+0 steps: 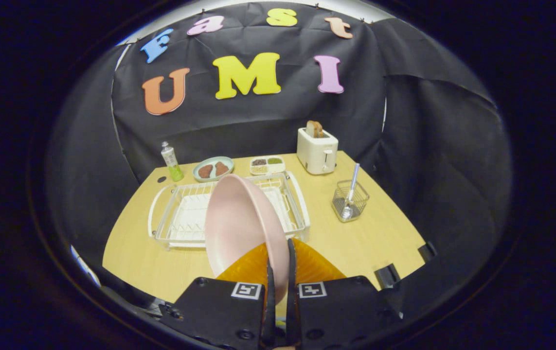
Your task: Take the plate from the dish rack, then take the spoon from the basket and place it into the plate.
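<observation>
Gripping the pink plate (239,223) by its rim: the gripper (278,265) has both fingers pinched on the plate's edge, one on each face. The plate stands on edge, tilted, raised in front of the white dish rack (170,221), which sits on the wooden table (355,243) just beyond the fingers. The spoon (350,194) stands bowl-down in the wire basket (350,201), to the right of the rack and well apart from the plate. Behind the rack: a green bottle (172,163), a pale green dish (213,168) with two brown pieces, a divided tray (267,165), and a white toaster (316,150) with bread (314,129) sticking out of the top.
</observation>
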`<state>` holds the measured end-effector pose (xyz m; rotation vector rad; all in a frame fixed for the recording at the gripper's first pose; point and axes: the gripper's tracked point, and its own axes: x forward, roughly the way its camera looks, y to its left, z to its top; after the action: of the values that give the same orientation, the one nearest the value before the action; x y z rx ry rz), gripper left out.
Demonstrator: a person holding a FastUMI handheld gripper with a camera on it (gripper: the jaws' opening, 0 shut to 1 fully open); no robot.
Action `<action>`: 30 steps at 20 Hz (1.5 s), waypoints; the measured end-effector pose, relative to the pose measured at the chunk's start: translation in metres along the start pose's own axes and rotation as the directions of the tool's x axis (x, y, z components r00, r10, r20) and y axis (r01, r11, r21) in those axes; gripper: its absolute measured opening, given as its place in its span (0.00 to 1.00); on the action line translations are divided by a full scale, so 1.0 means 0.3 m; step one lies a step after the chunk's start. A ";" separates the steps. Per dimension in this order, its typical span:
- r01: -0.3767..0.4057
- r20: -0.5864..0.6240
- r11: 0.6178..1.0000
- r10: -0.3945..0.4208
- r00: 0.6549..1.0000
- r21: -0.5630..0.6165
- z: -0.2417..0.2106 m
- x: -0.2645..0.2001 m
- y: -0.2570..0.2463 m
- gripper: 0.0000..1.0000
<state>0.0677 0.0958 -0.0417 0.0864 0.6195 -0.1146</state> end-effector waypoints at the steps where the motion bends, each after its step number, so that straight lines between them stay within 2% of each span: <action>1: -0.020 -0.017 1.000 0.020 1.000 0.003 -0.054 0.015 0.019 0.14; 4: -0.044 -0.049 0.999 0.043 0.998 -0.015 -0.171 0.066 0.040 0.14; 9: -0.005 -0.102 0.998 -0.001 0.995 -0.061 -0.320 0.171 0.004 0.14; 15: -0.058 -0.110 0.998 0.054 0.993 -0.035 -0.366 0.227 -0.076 0.16; 21: -0.113 -0.121 0.993 0.108 0.987 -0.030 -0.439 0.297 -0.146 0.29; 23: -0.121 -0.027 0.992 0.120 0.992 -0.031 -0.390 0.287 -0.163 0.33; 26: -0.111 0.088 0.993 0.115 0.990 -0.049 -0.319 0.252 -0.206 0.61; 28: -0.096 0.148 0.994 0.103 0.984 -0.059 -0.271 0.210 -0.239 0.86; 30: -0.086 0.196 0.995 0.095 0.976 -0.054 -0.234 0.188 -0.280 0.92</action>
<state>0.0618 0.0161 -0.1356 0.0584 0.4175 -0.0199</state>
